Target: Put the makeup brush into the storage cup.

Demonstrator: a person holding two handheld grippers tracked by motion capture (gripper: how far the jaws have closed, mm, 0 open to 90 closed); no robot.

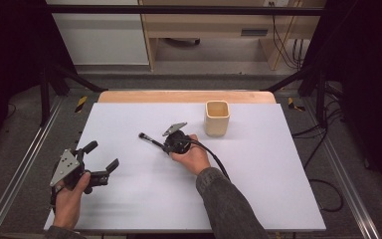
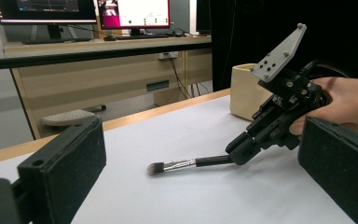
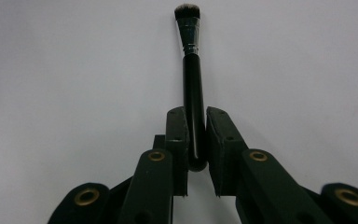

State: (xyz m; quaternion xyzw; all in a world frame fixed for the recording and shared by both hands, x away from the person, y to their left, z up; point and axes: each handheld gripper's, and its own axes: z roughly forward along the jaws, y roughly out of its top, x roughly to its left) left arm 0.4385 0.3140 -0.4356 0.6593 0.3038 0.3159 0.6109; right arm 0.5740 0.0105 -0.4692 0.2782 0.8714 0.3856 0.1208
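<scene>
A makeup brush (image 1: 150,140) with a black handle, silver ferrule and dark bristles lies low over the white table, bristles toward the left. My right gripper (image 1: 167,147) is shut on the end of its handle. In the right gripper view the brush (image 3: 193,93) runs straight up between the two pads, and the gripper (image 3: 196,135) pinches it. The left gripper view shows the brush (image 2: 182,164) with its tip at or just above the table, and the right gripper (image 2: 237,154) behind it. My left gripper (image 1: 101,155) stands open at the table's left front, nothing between its pads (image 2: 65,172).
A cream square cup (image 1: 217,118) stands upright behind the right hand, and the same cup (image 2: 245,91) is seen beyond the right gripper. The white table surface (image 1: 258,189) ends at a wooden back edge. A black cable trails from the right gripper along the sleeve.
</scene>
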